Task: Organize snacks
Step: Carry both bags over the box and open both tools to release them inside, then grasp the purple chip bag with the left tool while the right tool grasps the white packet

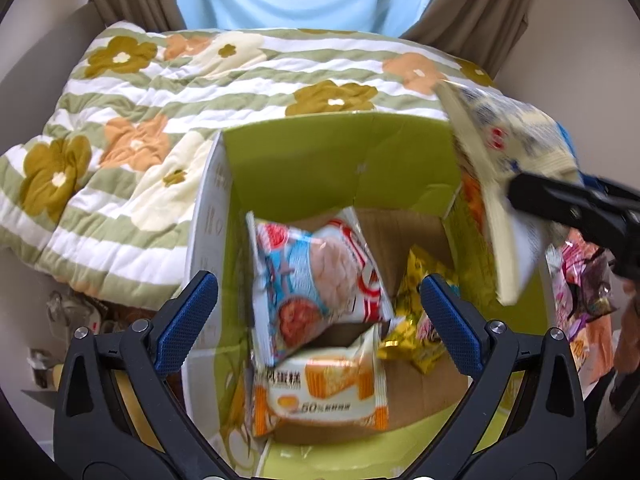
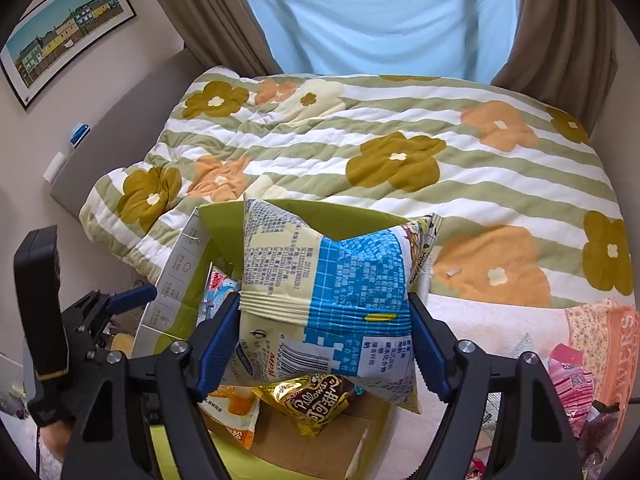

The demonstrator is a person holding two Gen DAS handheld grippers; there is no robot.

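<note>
The left gripper (image 1: 318, 312) stands wide over the box (image 1: 400, 148), nothing between its pads; a pink-and-white pack (image 1: 316, 276) lies just beyond, loose in the box on an orange cake pack (image 1: 324, 392), beside yellow packs (image 1: 416, 320). The right gripper (image 2: 326, 340) clamps a puffy blue-and-cream bag (image 2: 332, 292) above the box's edge.

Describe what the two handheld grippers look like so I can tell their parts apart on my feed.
Both are alike: the left gripper and right gripper have black plastic frames with angular arms and silver round bolt heads at the pivots. Their fingers carry blue pads with a fine dotted texture. In the right wrist view, the left unit shows a black boxy block with a thin gold edge. No cables or sleeves are visible.
</note>
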